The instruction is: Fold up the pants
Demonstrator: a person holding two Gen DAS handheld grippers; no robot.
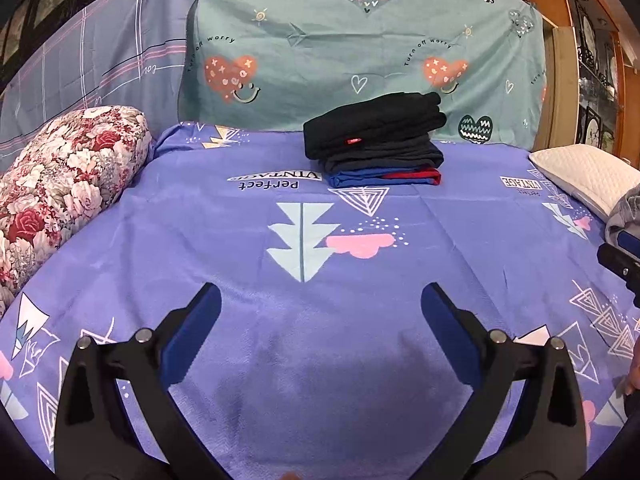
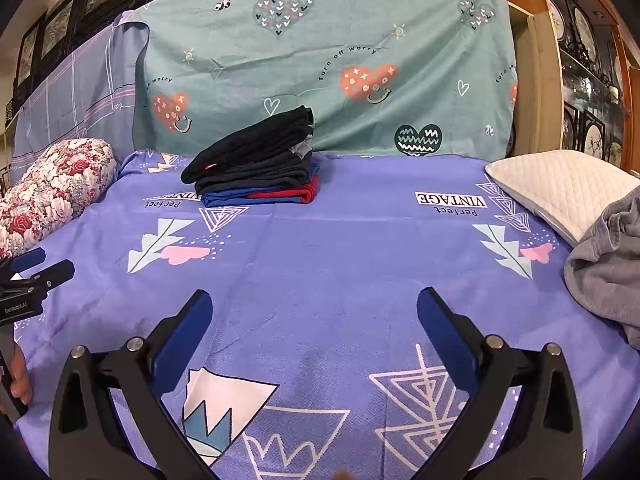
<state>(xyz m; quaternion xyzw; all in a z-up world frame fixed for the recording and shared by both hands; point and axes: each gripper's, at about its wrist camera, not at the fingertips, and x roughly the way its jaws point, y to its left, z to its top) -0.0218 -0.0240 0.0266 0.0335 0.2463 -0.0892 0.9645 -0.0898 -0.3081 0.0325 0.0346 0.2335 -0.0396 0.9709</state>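
Bed covered by a purple printed sheet (image 1: 240, 240). Folded pants stack (image 1: 376, 140) is seen at the far edge, long axis left-right; grey pants (image 2: 608, 256) lie crumpled at right. Left hand-held gripper (image 1: 320, 304) and right hand-held gripper (image 2: 314, 308) are held spread apart, empty.

- Stack of folded pants (image 1: 376, 140) lies on the bedsheet (image 1: 240, 240) at 12 o'clock.
- Floral bolster (image 1: 60, 184) lies at 9 o'clock.
- Quilted pillow (image 2: 560, 188) lies at 2 o'clock, behind the crumpled pants (image 2: 608, 264).
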